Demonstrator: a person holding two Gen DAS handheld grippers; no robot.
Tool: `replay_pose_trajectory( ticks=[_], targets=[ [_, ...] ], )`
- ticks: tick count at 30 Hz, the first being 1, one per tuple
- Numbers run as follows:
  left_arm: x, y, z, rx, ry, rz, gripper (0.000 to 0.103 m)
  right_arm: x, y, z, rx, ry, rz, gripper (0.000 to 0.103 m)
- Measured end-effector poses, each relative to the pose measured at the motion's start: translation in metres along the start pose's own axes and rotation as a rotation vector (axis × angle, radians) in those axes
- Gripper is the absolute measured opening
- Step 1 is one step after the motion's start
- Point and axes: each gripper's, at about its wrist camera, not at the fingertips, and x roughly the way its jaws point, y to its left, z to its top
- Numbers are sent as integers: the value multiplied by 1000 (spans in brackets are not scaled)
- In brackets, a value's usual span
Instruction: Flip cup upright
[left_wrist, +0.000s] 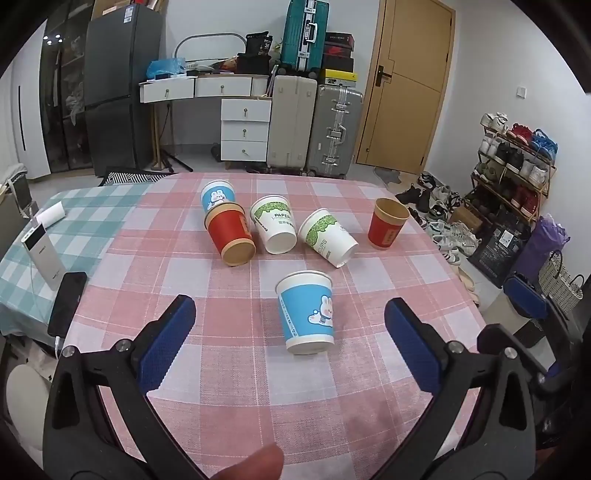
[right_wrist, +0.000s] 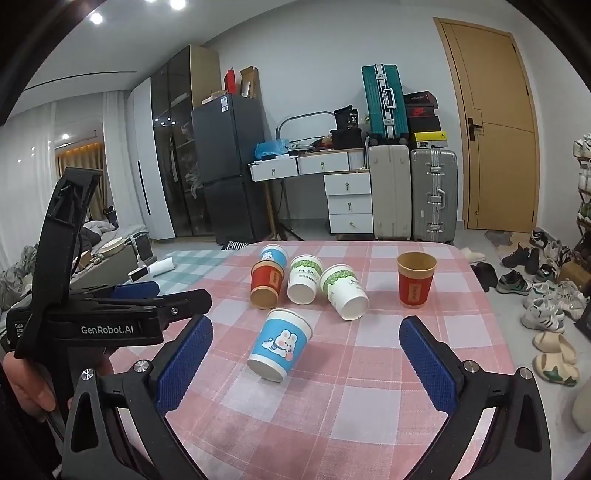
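Cluttered room behind — suitcases (left_wrist: 314, 125), a white drawer unit (left_wrist: 243, 129), a dark fridge (left_wrist: 118, 85), a tan door (left_wrist: 410, 85). Up front, a table (left_wrist: 229, 369) under pink checked cloth, with a green checked cloth off to the left.

Cup count: six paper cups.
- Blue rabbit-print: two. The near blue cup (left_wrist: 308, 314) lies on its side, apart from the rest; a far blue cup (left_wrist: 218, 195) sits behind the cluster, touching the tipped red one.
- Red: two. One tipped red cup (left_wrist: 231, 236) with its mouth toward the cameras; one upright red cup (left_wrist: 388, 229) standing alone to the right.
- White with green leaf band: two white cups (left_wrist: 275, 225), both on their sides, side by side.

Key relation: the near blue cup lies straight ahead of the left gripper (left_wrist: 290, 314), between the lines of its two pads, just beyond the tips. Its long axis runs roughly away from that camera, narrow base nearest, rim farther. From the right gripper (right_wrist: 306, 332) the same cup (right_wrist: 280, 343) sits left of centre, axis slanted. Judgement: the left hand is nearer and better lined up.

Jaws: both grippers spread wide, holding nothing. Nothing touches the cup — it rests free on the cloth.
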Motion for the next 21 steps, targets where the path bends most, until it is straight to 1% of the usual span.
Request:
replay_pose_trajectory(
  ticks=[2, 11, 21],
  targets=[
    [0, 1, 1, -3, 0, -2, 102, 5, -4, 2, 1, 3, -4, 103],
    [4, 5, 0, -25, 5, 1, 102, 2, 1, 5, -11, -5, -21, 103],
    [6, 5, -1, -26, 11, -5, 102, -2, 2, 4, -8, -5, -18, 103]
  ],
)
